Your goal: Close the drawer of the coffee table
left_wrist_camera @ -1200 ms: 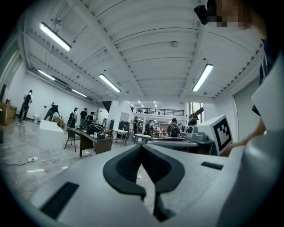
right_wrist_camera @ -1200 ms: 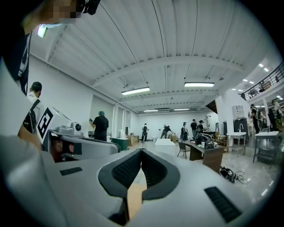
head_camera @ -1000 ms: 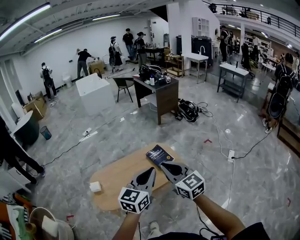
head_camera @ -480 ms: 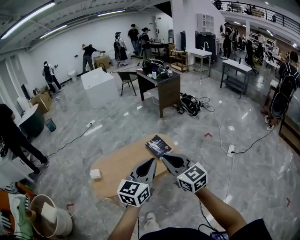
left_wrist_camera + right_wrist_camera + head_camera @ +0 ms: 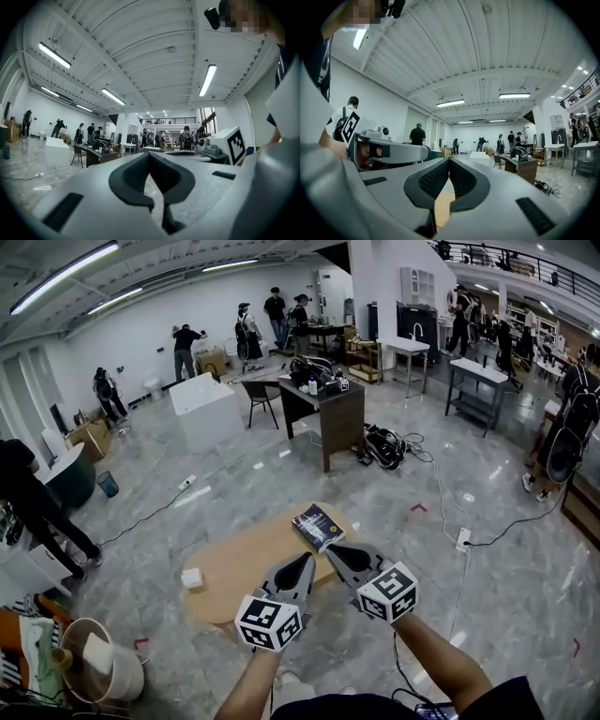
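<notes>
Left gripper [image 5: 300, 568] and right gripper [image 5: 336, 555] hover clenched, empty, over the coffee table [image 5: 234, 570]. Its drawer is out of sight here — progress can't be judged.

Big open lab hall: polished stone floor [image 5: 234, 479], ceiling strip lights [image 5: 66, 277], mezzanine [image 5: 511, 261], scattered desks [image 5: 325, 413], floor cables [image 5: 439, 502], people working [image 5: 187, 349]
</notes>
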A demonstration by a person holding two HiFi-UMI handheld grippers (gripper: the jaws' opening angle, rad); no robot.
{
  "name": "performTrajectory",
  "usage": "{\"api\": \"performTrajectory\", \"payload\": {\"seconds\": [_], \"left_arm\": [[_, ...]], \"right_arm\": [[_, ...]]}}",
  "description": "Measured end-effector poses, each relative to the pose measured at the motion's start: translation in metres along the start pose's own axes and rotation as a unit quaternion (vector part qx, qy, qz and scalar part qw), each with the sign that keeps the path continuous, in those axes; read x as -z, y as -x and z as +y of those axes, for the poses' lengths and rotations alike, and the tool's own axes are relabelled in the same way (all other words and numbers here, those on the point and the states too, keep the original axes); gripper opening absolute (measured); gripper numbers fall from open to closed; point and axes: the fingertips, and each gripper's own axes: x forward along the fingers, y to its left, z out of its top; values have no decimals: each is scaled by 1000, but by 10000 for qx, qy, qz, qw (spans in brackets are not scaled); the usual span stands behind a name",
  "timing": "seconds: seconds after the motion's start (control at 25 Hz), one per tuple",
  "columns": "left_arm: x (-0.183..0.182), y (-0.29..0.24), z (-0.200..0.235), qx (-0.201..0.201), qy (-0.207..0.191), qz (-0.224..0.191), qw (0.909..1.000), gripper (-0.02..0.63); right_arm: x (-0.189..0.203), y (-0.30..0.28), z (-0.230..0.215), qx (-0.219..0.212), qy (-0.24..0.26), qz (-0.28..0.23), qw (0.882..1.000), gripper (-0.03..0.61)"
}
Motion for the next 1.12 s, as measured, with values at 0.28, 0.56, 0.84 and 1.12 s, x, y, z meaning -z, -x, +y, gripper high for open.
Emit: {"api": "performTrajectory", "payload": {"seconds": [0.28, 0.56, 0.84, 1.12], "left_arm": [[-2, 8, 0, -17, -61, 25, 10000, 0], [-1, 10, 9, -16, 17, 29, 10000, 0], [5, 8, 13, 24, 83, 93, 9999, 0], [4, 6, 24, 58, 198, 44, 9998, 0]], "right_arm": [[-6, 1, 9, -66, 8, -80, 9999, 18], [-3, -9, 12, -80, -5, -97, 9999, 18], [-3, -14, 7, -36, 18, -86, 10000, 18], [-2, -24, 1, 21, 14, -98, 9999, 18]]}}
